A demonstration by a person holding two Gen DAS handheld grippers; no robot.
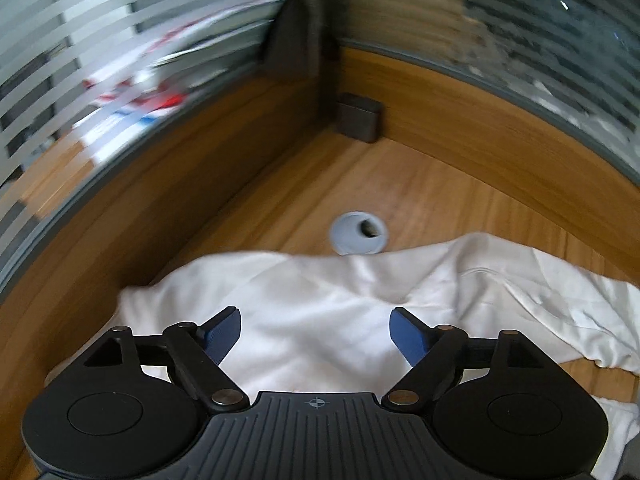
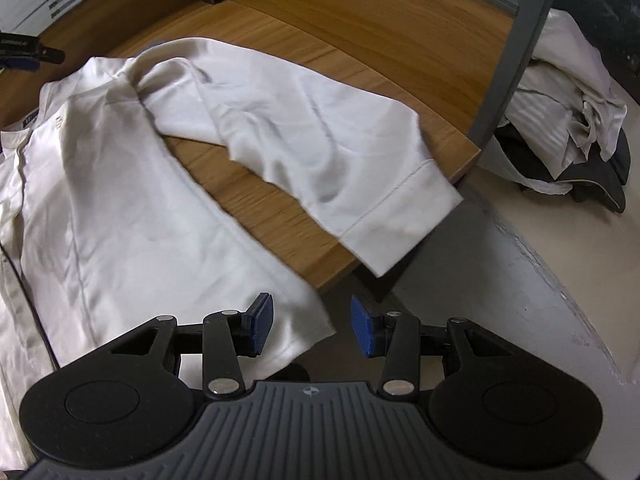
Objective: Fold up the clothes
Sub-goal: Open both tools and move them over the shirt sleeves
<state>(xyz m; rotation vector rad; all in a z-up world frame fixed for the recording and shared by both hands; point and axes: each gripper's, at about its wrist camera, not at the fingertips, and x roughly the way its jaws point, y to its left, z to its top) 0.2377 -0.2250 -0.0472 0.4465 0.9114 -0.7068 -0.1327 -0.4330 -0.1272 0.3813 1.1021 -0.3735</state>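
A white shirt (image 2: 120,208) is seen spread over a wooden desk (image 2: 320,40), w/ one sleeve (image 2: 320,152) stretched toward the desk's corner and its cuff (image 2: 400,224) hung past the edge. The right gripper (image 2: 312,326) is held just above the hem corner, jaws spread, nothing pinched; the left gripper (image 1: 316,334) is poised over the cloth at the far side, near a grey cable grommet (image 1: 359,232), jaws likewise spread and empty. A heap of other laundry (image 2: 568,120) is seen beyond a grey post. Whether a fold is being started or redone can't be told. Risks from here: the overhung cuff and hem could be dragged off the desk by their own weight if the body is tugged; a thin, slippery-looking layer could be missed or only half caught by a pad, so a crooked fold would be left.
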